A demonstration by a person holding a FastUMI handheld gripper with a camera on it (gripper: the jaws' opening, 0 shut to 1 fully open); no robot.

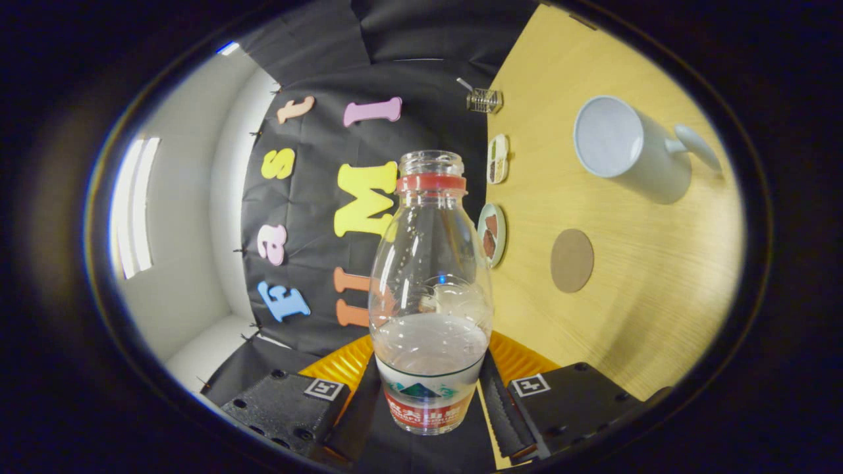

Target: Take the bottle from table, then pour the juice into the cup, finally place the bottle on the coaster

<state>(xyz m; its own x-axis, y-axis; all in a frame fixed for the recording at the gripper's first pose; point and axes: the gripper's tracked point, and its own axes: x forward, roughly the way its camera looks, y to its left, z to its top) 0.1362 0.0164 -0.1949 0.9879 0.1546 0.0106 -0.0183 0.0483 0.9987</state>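
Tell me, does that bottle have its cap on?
No, it is open. The bottle, held between the gripper fingers, ends in a bare clear mouth above its red neck ring, with no cap on top.

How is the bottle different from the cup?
The bottle is see-through with liquid low inside; the cup is solid white and looks empty. The bottle is clamped between the gripper fingers; the cup rests on the table beyond them. Both are uncovered.

Clear glossy plastic bottle (429, 289); smooth wood-grain table (658, 276); matt cup (625, 148).
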